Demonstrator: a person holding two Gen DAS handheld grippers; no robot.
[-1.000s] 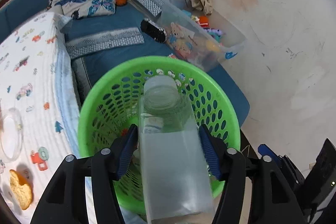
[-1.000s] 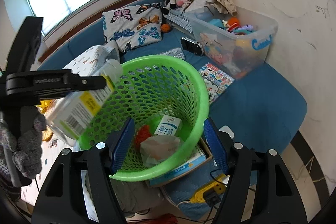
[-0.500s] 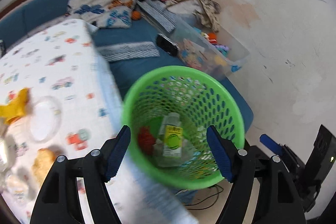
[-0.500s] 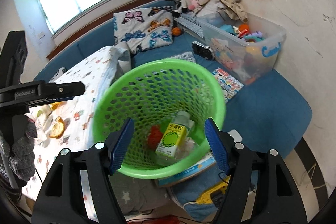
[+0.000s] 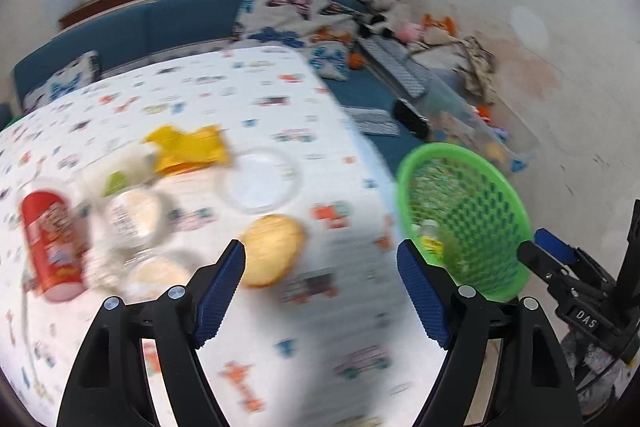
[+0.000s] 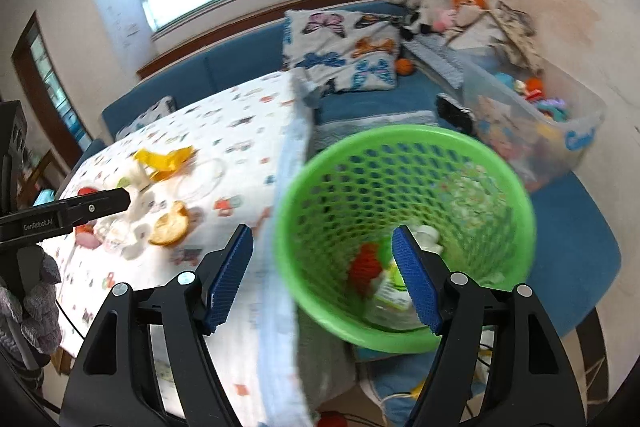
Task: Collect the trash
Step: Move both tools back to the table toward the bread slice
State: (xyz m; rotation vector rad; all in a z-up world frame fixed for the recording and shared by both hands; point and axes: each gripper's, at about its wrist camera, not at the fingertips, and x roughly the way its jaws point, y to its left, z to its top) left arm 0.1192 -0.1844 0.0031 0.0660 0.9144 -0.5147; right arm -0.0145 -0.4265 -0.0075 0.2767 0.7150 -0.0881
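We hold left gripper (image 5: 321, 267) agape, empty, over the worktop (image 5: 280, 99); bread (image 5: 272, 249) at 11 o'clock. Right gripper (image 6: 322, 251) agape, empty, green basket (image 6: 404, 147) at 1 o'clock.

The left gripper (image 5: 321, 287) and the right gripper (image 6: 322, 269) both have fingers spread wide, gripping nothing.

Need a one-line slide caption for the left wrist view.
Open left gripper over the patterned table, facing a bread piece, green basket at right.
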